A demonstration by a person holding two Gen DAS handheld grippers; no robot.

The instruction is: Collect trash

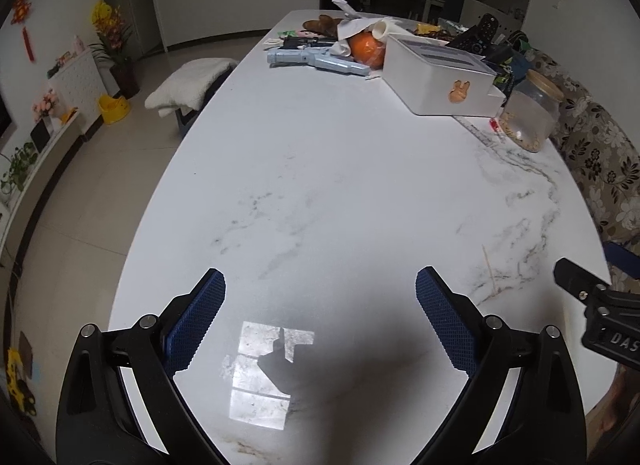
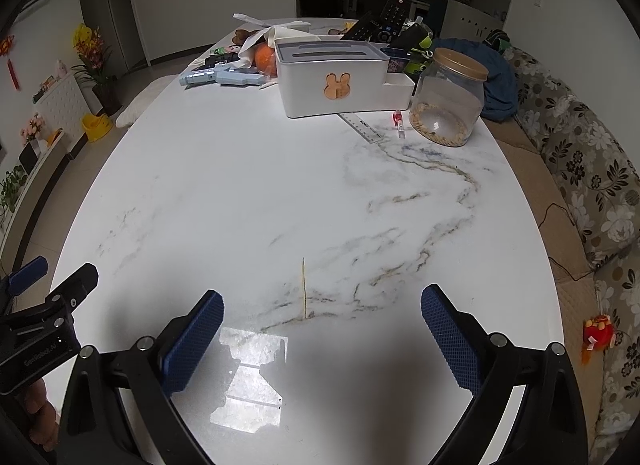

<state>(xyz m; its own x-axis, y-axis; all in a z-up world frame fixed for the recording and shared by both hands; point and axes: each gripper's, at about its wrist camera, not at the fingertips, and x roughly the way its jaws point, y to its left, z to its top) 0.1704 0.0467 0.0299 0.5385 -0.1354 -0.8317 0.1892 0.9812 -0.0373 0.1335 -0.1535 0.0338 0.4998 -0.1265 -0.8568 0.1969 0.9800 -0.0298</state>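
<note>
A thin wooden toothpick lies on the white marble table, just ahead of my right gripper, which is open and empty above the table's near end. The toothpick also shows in the left wrist view, to the right of my left gripper, which is open and empty. Crumpled white tissue lies over an orange at the far end. The right gripper's body shows at the left view's right edge.
At the far end stand a white tissue box with a rabbit badge, a glass jar with a brown lid, a blue toy gun, a ruler, a red pen and remote controls. A floral sofa runs along the right.
</note>
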